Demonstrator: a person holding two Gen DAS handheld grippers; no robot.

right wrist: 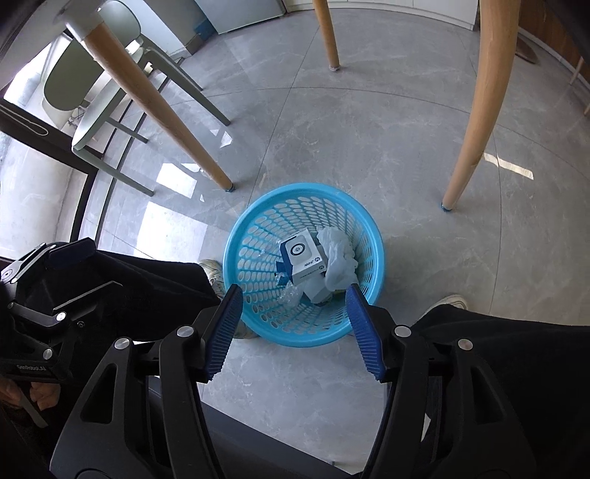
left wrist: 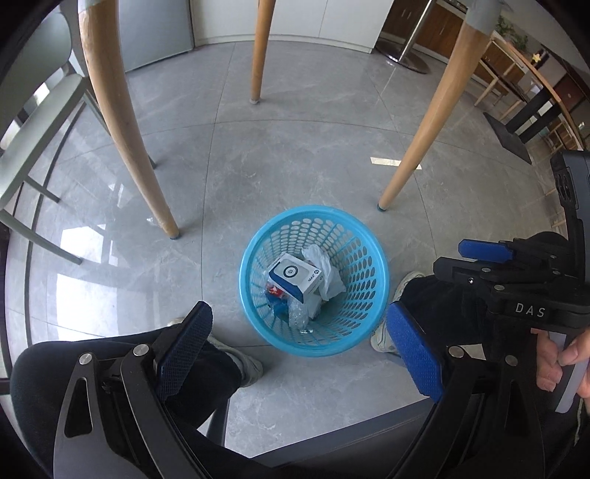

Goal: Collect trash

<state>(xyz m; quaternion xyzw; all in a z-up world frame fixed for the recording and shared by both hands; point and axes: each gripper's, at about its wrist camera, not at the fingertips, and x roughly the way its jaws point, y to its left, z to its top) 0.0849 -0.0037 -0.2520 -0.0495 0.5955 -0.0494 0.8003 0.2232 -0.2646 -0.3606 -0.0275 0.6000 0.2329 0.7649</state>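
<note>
Blue basket (left wrist: 368,228), one box (left wrist: 295,274), perhaps two bags, three table legs

Grey marbled floor tiles (left wrist: 295,154) shine with window glare on the left. Three tapered wooden table legs (left wrist: 121,121) stand on them, the two nearer ones ending in blue caps. A pale green chair (right wrist: 92,110) sits off to the left by the window. White cabinets (left wrist: 295,22) line the far wall, and dark wooden furniture (left wrist: 516,73) fills the right edge
</note>
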